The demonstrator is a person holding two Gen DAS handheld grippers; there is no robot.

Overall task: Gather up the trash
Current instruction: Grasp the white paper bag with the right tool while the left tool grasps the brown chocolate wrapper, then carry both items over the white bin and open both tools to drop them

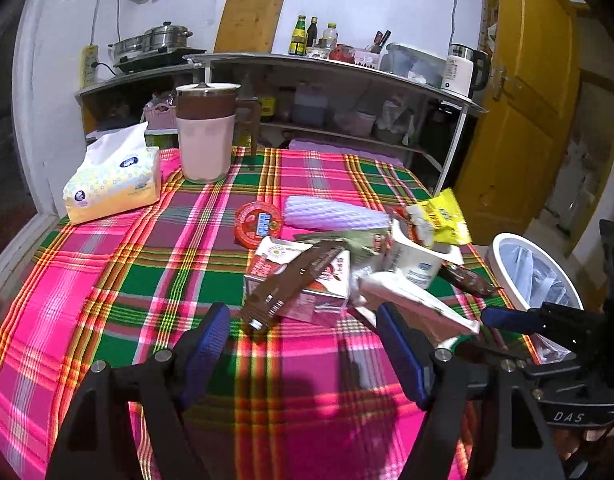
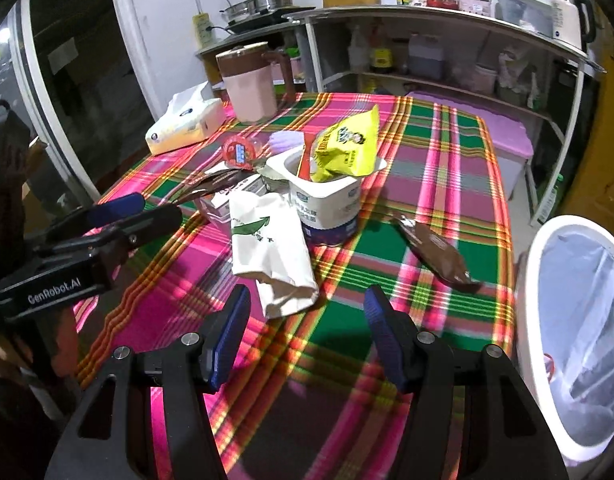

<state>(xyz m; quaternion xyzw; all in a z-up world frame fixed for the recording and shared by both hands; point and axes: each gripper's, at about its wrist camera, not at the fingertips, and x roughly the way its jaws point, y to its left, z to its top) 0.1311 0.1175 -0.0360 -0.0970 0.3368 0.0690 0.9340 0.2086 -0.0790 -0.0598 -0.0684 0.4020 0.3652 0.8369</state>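
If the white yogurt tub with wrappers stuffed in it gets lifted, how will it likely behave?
The white yogurt tub looks thin-walled, so it probably flexes if squeezed. It holds only wrappers, so it is likely light. The yellow snack bag sticks well above its rim and may spill out if the tub tilts.

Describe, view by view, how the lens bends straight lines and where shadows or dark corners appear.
Left wrist view: the shelf bows into an arc, the corners go black, and the left gripper throws a dark shadow on the tablecloth. Right wrist view: the shelf bends downward at right, the right gripper shadows the cloth, and the bin looks stretched.
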